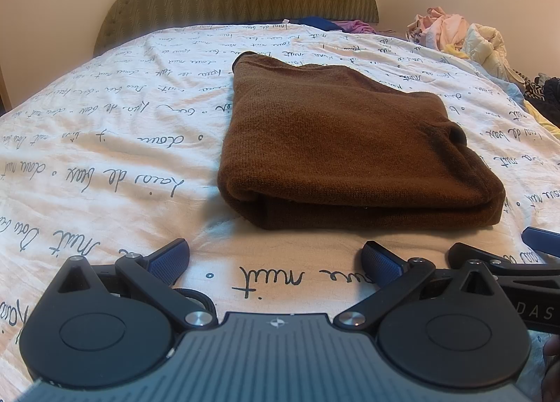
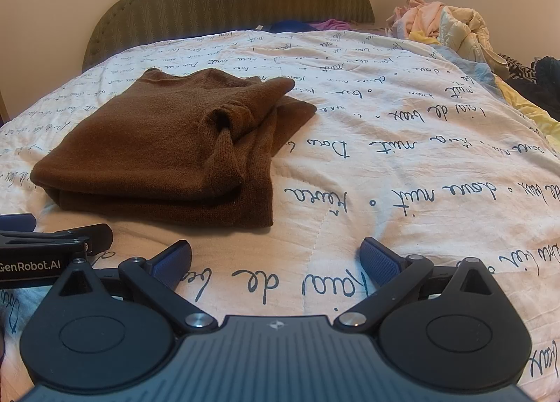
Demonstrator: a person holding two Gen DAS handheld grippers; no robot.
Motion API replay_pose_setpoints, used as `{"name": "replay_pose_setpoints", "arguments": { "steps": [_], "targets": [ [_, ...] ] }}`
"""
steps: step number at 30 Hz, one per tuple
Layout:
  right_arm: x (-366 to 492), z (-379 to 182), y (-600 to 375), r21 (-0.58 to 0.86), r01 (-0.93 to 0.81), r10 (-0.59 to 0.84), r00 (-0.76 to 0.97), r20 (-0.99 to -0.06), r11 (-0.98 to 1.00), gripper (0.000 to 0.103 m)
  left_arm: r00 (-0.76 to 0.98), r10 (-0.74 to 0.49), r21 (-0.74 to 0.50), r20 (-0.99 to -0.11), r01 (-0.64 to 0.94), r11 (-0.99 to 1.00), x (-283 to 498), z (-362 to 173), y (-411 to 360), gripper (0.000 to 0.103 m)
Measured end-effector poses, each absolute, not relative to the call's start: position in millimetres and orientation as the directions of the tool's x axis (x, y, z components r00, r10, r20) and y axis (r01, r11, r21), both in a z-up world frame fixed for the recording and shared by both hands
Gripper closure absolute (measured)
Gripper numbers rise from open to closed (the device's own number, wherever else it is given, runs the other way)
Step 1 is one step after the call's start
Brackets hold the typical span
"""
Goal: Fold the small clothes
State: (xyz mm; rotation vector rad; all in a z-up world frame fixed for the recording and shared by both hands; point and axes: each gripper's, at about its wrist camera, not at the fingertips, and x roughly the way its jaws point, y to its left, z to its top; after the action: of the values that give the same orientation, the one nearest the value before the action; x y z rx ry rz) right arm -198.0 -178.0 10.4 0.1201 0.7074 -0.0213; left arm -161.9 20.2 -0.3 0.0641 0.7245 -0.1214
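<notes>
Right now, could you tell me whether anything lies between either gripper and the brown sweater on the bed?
Nothing visible does. The left gripper and right gripper are both open, empty, and short of the folded brown sweater, with only bare bedspread between. The pile of clothes sits far off to the right.

Soft, warm indoor light fills both views, moderately bright and even. The folded brown knit sweater (image 1: 336,143) casts only a faint shadow on the white script-printed quilt (image 1: 105,143). Fisheye distortion bows the olive padded headboard (image 2: 227,3) and darkens the corners. Focus is fairly sharp, with slight softness toward the edges.
</notes>
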Motion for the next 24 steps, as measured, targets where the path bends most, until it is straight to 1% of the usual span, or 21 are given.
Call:
{"name": "replay_pose_setpoints", "arguments": {
  "steps": [9, 24],
  "targets": [
    [-198.1, 10.3, -178.0, 0.102, 0.060, 0.021, 0.760, -0.649, 0.993, 0.000, 0.741, -0.110, -0.013, -0.662, 0.136, 0.991, -163.1, 1.8, 22.4, 0.000],
    [-198.2, 10.2, -178.0, 0.103, 0.061, 0.021, 0.760, -0.649, 0.993, 0.000, 0.731, -0.105, -0.002, -0.674, 0.140, 0.990, -160.1, 2.4, 20.9, 0.000]
  ]
}}
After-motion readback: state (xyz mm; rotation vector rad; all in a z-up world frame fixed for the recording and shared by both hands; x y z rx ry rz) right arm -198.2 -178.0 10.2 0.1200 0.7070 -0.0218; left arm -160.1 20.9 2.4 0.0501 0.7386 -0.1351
